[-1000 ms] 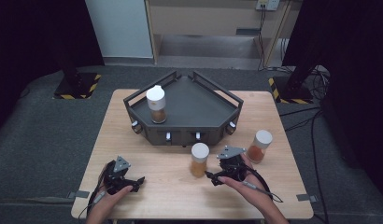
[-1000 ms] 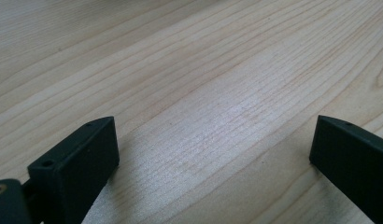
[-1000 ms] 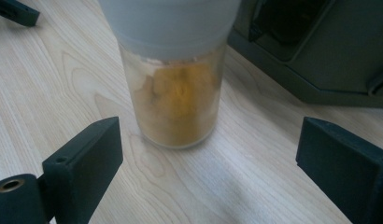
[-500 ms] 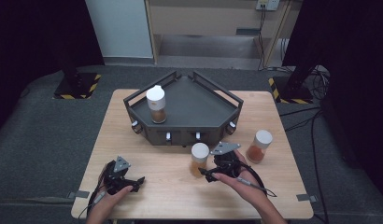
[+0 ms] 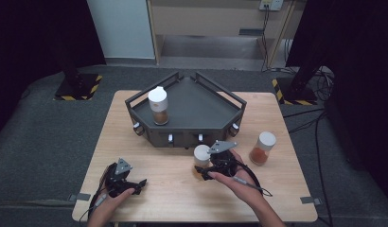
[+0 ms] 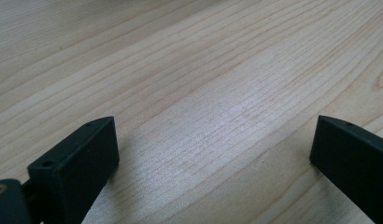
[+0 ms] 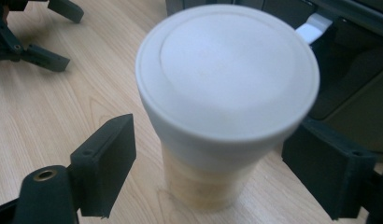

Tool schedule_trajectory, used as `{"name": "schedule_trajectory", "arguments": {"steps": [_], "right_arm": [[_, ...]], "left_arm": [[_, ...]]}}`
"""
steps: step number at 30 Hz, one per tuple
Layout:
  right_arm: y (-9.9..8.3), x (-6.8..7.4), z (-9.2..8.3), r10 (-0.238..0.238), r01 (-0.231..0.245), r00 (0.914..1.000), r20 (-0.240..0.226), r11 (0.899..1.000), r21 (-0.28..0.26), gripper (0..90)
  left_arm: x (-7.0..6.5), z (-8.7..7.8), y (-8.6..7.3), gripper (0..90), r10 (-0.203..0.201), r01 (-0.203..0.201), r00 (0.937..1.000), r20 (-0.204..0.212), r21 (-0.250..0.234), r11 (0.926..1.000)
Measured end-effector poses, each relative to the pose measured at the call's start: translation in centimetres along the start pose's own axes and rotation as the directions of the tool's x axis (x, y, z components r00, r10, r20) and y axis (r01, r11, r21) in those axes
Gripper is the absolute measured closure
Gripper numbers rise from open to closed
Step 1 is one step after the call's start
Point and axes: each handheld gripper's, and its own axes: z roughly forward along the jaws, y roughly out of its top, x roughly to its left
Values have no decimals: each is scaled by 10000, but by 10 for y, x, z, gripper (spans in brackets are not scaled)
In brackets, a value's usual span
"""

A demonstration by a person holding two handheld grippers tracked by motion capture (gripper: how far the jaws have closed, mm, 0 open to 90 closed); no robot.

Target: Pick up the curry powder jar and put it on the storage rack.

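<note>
A jar (image 5: 200,156) with a white lid and orange-brown contents stands on the wooden table just in front of the dark tray. My right gripper (image 5: 201,171) reaches it from the near side. In the right gripper view the jar (image 7: 227,93) stands upright between the two black jaws. The jaws have just been closing around it, and a gap still shows between the left fingertip (image 7: 105,163) and the jar's body. My left gripper (image 5: 137,184) rests low at the table's near left, open, with bare wood between its fingertips (image 6: 77,163).
A dark angular tray (image 5: 206,106) sits at the table's back centre with a second white-lidded jar (image 5: 158,105) on its left part. A third jar (image 5: 262,147) stands on the table to the right of my right gripper. The table edge (image 5: 192,221) runs close behind both hands.
My right gripper has moved in on the jar in front of the tray, and its jaws now flank it and stand narrower. The left gripper has stayed put.
</note>
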Motion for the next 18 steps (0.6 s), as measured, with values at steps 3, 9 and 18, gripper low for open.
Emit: {"name": "schedule_trajectory", "arguments": {"steps": [3, 9, 18], "right_arm": [[3, 1, 3, 20, -20, 10000, -10, 10000, -26, 208], [7, 2, 7, 34, -34, 10000, -10, 10000, -30, 231], [6, 5, 10, 185, -178, 9994, 292, 9996, -226, 328]], "left_arm": [[0, 0, 0, 0, -3, 3, 10000, -5, 2, 10000], [0, 0, 0, 0, -5, 5, 10000, -3, 2, 10000], [0, 0, 0, 0, -3, 3, 10000, -5, 3, 10000]]}}
